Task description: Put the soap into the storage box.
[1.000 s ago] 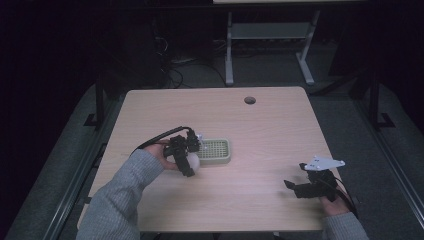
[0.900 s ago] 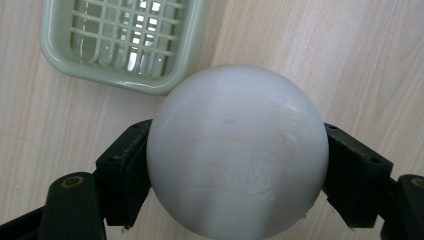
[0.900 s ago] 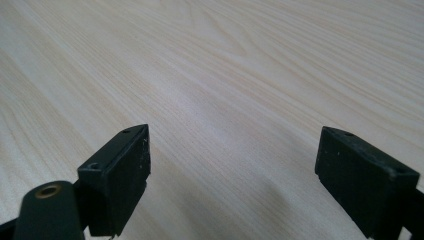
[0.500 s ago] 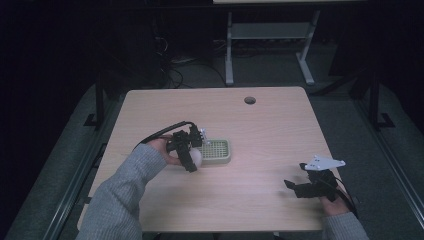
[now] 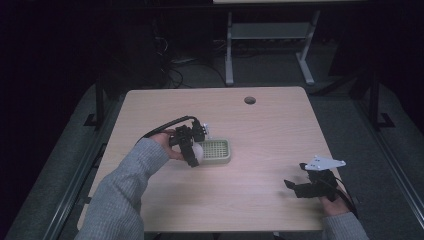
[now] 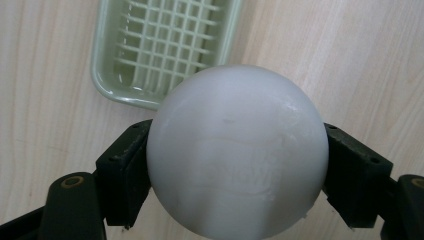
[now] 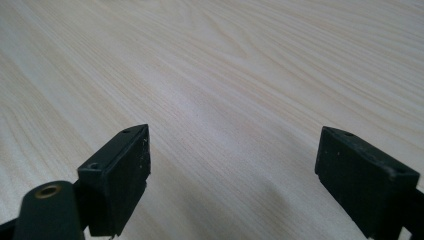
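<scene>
A white ball (image 6: 235,150) sits between the two black jaws of my left gripper (image 5: 192,156), which is shut on it. In the high view the ball (image 5: 197,153) hangs just left of a pale green slotted tray (image 5: 216,151) near the table's middle. The tray (image 6: 165,47) lies below and beyond the ball in the left gripper view, with nothing in it. My right gripper (image 5: 299,187) rests low at the table's front right, jaws wide apart, open, with bare wood between its fingertips (image 7: 120,175).
The light wooden table (image 5: 270,130) has a round cable hole (image 5: 249,100) at the back centre. A black cable (image 5: 165,125) loops from the left gripper. A metal stand (image 5: 270,35) is on the dark floor behind the table.
My left gripper with the ball has shifted slightly toward the tray and turned a little. The right gripper has stayed put.
</scene>
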{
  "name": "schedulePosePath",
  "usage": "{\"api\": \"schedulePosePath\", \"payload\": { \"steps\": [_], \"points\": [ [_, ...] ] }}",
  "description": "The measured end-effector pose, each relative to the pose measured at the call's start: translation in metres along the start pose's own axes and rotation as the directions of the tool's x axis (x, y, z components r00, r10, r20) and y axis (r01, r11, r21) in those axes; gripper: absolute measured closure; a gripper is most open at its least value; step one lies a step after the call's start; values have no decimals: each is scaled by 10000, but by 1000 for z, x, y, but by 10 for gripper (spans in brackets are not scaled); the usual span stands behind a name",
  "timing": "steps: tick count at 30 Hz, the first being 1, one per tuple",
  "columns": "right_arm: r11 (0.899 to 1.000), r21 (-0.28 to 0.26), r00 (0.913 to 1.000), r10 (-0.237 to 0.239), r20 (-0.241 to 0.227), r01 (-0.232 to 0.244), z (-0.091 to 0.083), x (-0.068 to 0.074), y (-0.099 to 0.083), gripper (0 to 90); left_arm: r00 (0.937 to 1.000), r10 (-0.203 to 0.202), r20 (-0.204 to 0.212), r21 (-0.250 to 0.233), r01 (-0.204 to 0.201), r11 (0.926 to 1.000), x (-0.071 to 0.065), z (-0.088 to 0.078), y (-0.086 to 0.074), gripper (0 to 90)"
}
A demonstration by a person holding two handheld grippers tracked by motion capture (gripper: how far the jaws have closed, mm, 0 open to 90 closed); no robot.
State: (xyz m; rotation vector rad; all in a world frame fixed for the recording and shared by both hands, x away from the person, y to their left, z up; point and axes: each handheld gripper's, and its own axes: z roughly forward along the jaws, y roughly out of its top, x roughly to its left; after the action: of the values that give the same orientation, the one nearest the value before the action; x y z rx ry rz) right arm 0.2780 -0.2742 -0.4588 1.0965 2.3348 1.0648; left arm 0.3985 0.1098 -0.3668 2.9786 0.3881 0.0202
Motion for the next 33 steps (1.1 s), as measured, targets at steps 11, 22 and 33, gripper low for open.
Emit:
{"api": "schedulePosePath", "payload": {
  "steps": [11,22,33],
  "points": [
    [10000,-64,10000,59,-6,-59,0,0,0,139,10000,0,-29,114,0,9999,8,1,12,223],
    [9999,-73,10000,73,-18,-73,-1,0,0,140,10000,23,14,240,-23,9997,14,5,21,223],
    [9999,-130,10000,60,-3,-60,-1,-1,0,140,10000,60,-69,170,-59,9998,17,5,34,223]
  ]
}}
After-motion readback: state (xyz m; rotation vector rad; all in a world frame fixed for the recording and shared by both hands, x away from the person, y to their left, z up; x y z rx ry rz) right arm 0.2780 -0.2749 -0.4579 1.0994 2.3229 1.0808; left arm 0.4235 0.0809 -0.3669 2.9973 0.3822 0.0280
